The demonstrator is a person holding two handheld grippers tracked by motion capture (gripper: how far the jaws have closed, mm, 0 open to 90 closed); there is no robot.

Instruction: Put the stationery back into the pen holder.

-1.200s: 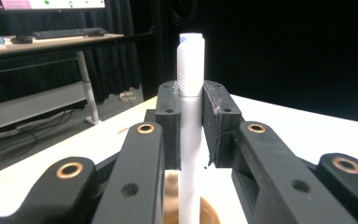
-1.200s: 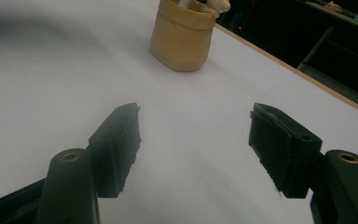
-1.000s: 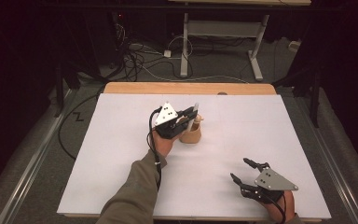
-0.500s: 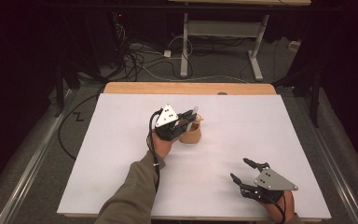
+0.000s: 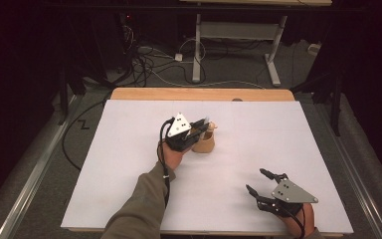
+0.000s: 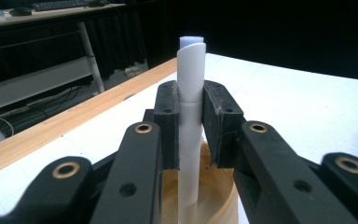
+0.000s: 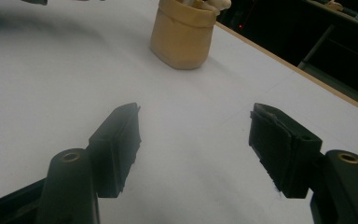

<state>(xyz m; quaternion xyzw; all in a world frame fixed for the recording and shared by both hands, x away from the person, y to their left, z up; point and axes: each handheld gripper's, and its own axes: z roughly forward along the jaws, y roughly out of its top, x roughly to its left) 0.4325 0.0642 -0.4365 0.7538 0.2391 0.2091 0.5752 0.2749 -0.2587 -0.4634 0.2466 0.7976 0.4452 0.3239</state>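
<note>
Counting the items gives two grippers, one pen and one cup, all on one white table (image 5: 129, 164). Left gripper (image 6: 189, 116): its two black jaws are clamped on the pen (image 6: 189, 93), one flat pad against each side of the barrel. The pen is white, smooth and cylindrical, with a rounded cap end pointing up and a fine ribbed band near the joint where the pads bite. It stands upright, its lower end inside the cup (image 6: 219, 205), which sits directly below the jaws. In the high view the same gripper (image 5: 204, 128) sits above the cup (image 5: 204, 144) near the table's centre, toward the far edge.

The cup is tan, matte and round, with a thick rolled rim; in the right gripper view its wall (image 7: 182, 37) appears slightly soft and bulged, and pale items show above its rim, too cropped to identify.

Right gripper (image 7: 193, 140): jaws spread wide, holding nothing, resting low over the bare table surface, well apart from the cup. In the high view it (image 5: 258, 185) lies near the table's front right corner. A wooden strip (image 5: 199, 93) borders the far edge of the table.
</note>
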